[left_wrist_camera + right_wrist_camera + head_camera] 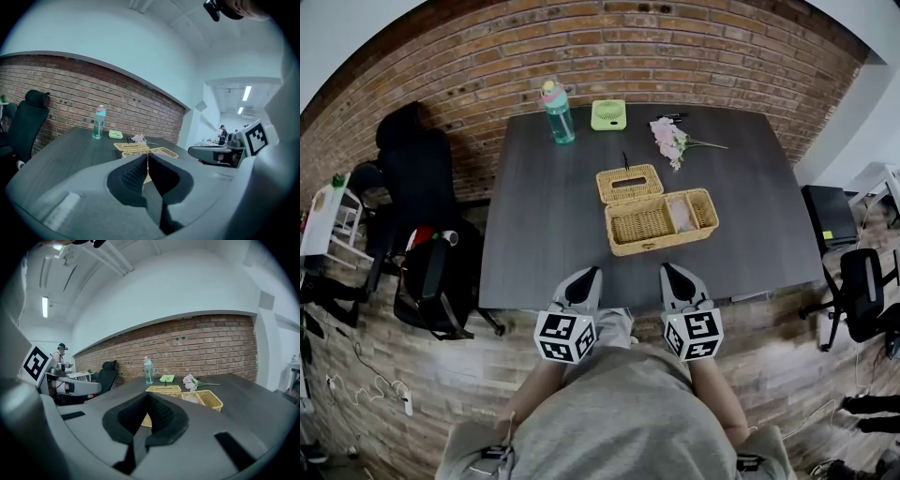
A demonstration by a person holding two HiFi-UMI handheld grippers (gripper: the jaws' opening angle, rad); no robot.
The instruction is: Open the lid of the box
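A wicker box (662,222) stands open in the middle of the dark table (534,234). Its lid (629,183) lies flipped back flat behind it, a small dark knob on its far edge. The box also shows in the left gripper view (161,151) and the right gripper view (206,398). My left gripper (590,275) and right gripper (668,270) hover side by side at the table's near edge, well short of the box. Both are shut with nothing between the jaws. The tips meet in the left gripper (147,157) view and the right gripper (149,396) view.
A teal water bottle (557,112), a small green case (608,114) and a sprig of pink flowers (670,139) sit at the table's far side. A black office chair (439,281) stands at the left, another (864,291) at the right. A brick wall lies behind.
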